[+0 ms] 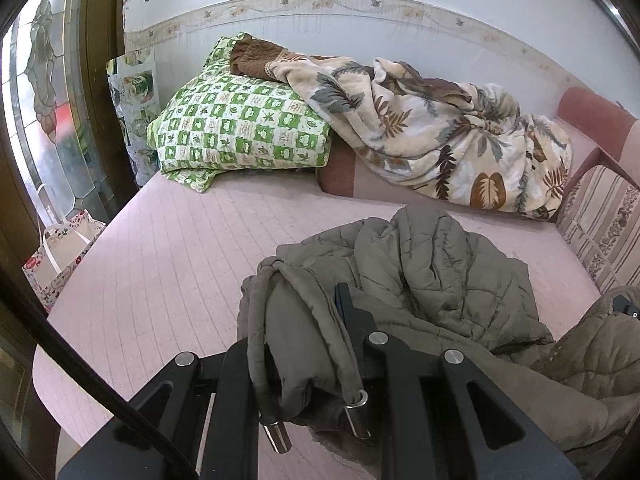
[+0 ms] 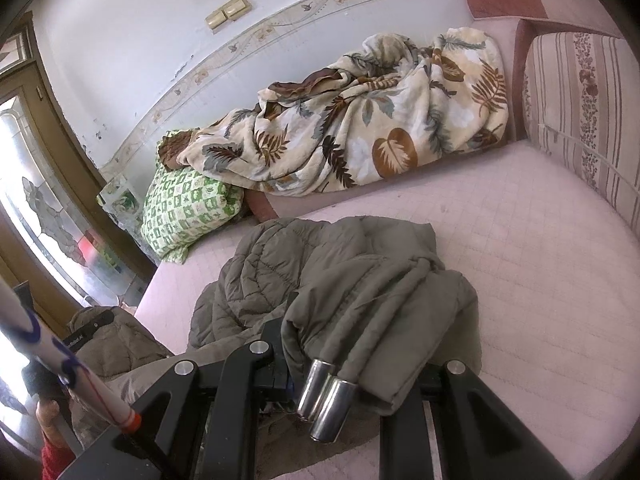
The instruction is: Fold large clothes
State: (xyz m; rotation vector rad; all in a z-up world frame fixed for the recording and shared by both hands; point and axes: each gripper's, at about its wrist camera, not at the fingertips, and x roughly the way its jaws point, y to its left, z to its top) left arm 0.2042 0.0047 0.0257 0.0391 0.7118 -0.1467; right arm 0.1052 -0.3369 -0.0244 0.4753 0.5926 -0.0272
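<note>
A quilted olive-grey jacket (image 1: pixel 432 276) lies rumpled on the pink mattress of a bed (image 1: pixel 168 248), nearer the near edge than the far wall, where a green checked pillow (image 1: pixel 236 120) and a leaf-print blanket (image 1: pixel 448 128) are heaped well apart from it. The left tool (image 1: pixel 308 320) is pinched on a bunched hem of the jacket, with drawcords ending in metal tips (image 1: pixel 276 436) dangling over its frame; the right tool (image 2: pixel 340 332) is likewise pressed together on a fold of the same garment, two metal cord ends (image 2: pixel 328 400) resting just beside its fingers. The padding looks soft, puffy and fairly light — it should sag and spring back rather than crease sharply, and the smooth shell may slip in a shallow pinch. Seams, hems or the corded edge look the surest places to hold — thick enough to bite, with the loose cords kept out of the fold.
</note>
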